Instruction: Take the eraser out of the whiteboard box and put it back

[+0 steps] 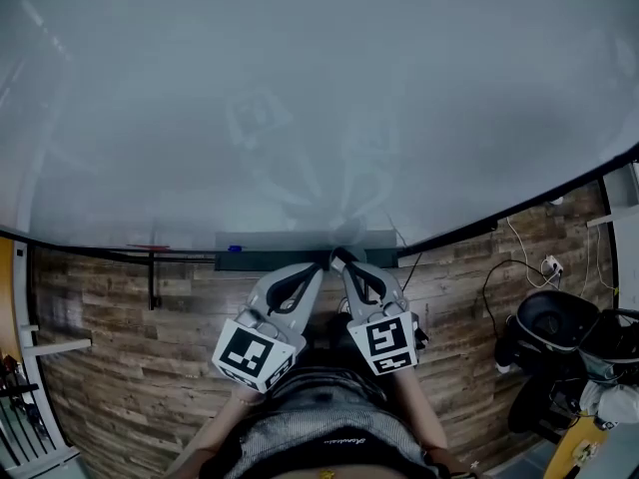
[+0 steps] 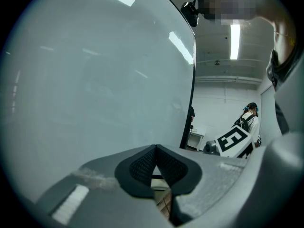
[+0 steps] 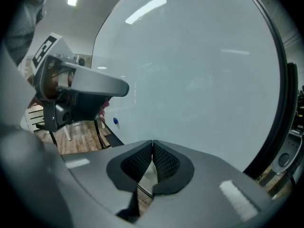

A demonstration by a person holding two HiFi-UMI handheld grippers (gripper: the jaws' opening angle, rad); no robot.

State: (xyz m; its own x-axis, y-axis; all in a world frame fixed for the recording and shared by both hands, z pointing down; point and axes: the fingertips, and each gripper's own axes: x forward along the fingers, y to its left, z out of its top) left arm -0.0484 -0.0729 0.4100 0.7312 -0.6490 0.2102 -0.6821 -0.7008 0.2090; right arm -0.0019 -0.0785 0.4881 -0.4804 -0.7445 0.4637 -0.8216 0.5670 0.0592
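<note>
The whiteboard (image 1: 319, 98) fills the upper head view. Along its lower edge runs the dark whiteboard box (image 1: 260, 250), a long narrow tray. My left gripper (image 1: 321, 264) and right gripper (image 1: 337, 260) sit side by side just below the box's middle, tips nearly touching each other. In the left gripper view the left gripper (image 2: 156, 146) has its pads meeting at the tip with nothing between them. The right gripper (image 3: 152, 141) is likewise shut and empty, facing the board. I cannot make out the eraser in any view.
A small blue object (image 1: 235, 248) and a red marker (image 1: 150, 246) lie along the ledge to the left. Black equipment (image 1: 549, 327) and cables with a wall socket (image 1: 551, 264) stand at the right on the wood floor. A person (image 2: 249, 120) stands far off.
</note>
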